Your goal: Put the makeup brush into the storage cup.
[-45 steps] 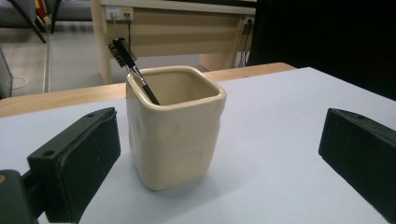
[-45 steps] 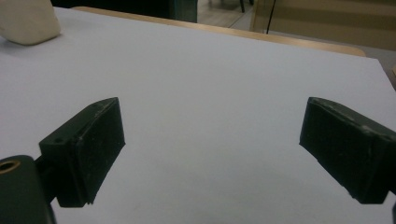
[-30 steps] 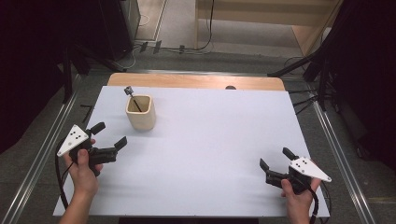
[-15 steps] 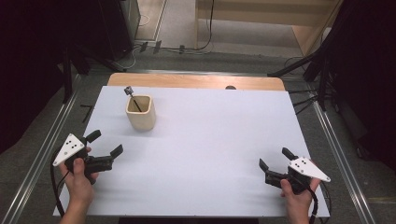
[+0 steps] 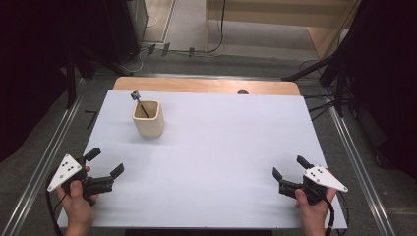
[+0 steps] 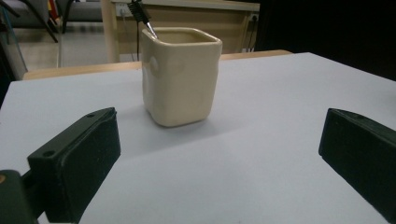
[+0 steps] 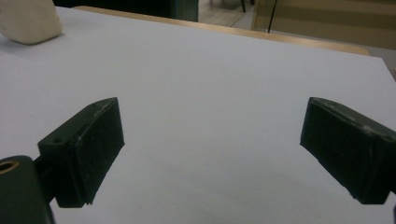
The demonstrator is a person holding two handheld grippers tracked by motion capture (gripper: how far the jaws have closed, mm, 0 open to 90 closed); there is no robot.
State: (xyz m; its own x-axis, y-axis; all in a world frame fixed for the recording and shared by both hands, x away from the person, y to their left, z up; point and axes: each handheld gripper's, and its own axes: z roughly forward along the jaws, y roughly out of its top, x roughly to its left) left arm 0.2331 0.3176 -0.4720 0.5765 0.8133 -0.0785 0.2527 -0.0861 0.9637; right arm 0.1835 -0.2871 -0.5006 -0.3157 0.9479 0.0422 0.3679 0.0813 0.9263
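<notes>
A cream square cup stands upright on the white table, back left, with a dark thin tool leaning out of it. In the left gripper view the cup sits ahead between the jaws, some way off, the tool poking over its rim. My left gripper is open near the front left corner, held in a hand. My right gripper is open near the front right corner, nothing between its jaws. The right gripper view shows the cup's base at far top left.
A wooden strip runs along the table's far edge. Metal rails flank both sides. Cables and dark stands lie on the floor behind. The white surface between the grippers is bare.
My left gripper has drawn back toward the front left corner, away from the cup. The right gripper has barely moved.
</notes>
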